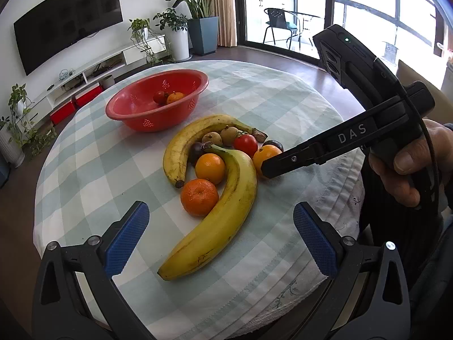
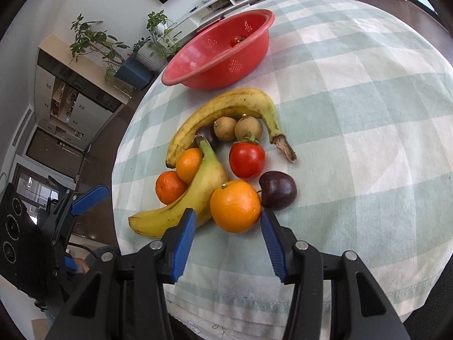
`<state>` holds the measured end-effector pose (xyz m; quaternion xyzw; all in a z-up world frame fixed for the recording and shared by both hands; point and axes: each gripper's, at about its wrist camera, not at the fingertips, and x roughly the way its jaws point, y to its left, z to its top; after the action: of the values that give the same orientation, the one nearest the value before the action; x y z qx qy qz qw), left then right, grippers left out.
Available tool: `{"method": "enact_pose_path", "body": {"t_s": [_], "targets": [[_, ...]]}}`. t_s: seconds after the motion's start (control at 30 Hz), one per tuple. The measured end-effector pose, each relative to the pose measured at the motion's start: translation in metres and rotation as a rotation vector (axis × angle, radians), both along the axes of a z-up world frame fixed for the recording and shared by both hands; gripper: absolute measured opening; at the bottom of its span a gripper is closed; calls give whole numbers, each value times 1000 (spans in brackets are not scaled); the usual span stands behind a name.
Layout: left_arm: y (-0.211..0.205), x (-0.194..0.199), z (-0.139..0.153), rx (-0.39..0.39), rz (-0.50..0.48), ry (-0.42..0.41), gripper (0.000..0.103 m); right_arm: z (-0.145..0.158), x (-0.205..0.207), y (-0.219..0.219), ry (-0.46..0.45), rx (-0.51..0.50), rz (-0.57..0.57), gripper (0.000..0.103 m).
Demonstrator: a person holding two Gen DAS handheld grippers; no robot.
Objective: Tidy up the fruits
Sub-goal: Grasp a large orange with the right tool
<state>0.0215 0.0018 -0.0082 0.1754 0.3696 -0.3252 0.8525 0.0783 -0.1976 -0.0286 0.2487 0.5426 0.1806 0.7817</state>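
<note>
A pile of fruit lies on the checked tablecloth [image 1: 254, 90]: two bananas [image 1: 223, 212] [image 2: 226, 107], oranges [image 2: 235, 206] [image 1: 210, 168], a mandarin [image 1: 199, 197], a tomato [image 2: 247, 160], two brown longans [image 2: 249, 128] and dark passion fruits [image 2: 278, 189]. A red colander [image 1: 158, 99] [image 2: 220, 53] behind the pile holds a tomato [image 1: 159, 96] and an orange [image 1: 175, 97]. My right gripper [image 2: 228, 221] is open, its pads on either side of the nearest orange, with small gaps. My left gripper [image 1: 220, 212] is open over the near banana.
The round table's edge runs close under both grippers. A TV [image 1: 68, 25], a low white cabinet [image 1: 93, 70] and potted plants [image 1: 175, 28] stand beyond the table. Glass balcony doors [image 1: 283, 8] are at the back right.
</note>
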Motion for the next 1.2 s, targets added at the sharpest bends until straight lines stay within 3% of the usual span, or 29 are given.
{"method": "enact_pose_path", "body": {"t_s": [0.17, 0.37, 0.5, 0.63, 1.03, 1.2], "targets": [[1, 1, 1, -3, 6, 2, 103, -13, 2, -12, 102, 106, -69, 51], [-1, 2, 0, 0, 3, 7, 103, -20, 6, -24, 131, 182, -146, 51], [-5, 3, -2, 14, -4, 16, 103, -21, 6, -23, 131, 199, -159, 50], [-6, 7, -4, 13, -9, 27, 103, -25, 4, -30, 135, 230, -177, 42], [-8, 25, -12, 32, -8, 78, 103, -27, -14, -43, 131, 294, -163, 42], [1, 42, -6, 4, 46, 110, 101, -25, -21, -52, 116, 299, -169, 42]]}}
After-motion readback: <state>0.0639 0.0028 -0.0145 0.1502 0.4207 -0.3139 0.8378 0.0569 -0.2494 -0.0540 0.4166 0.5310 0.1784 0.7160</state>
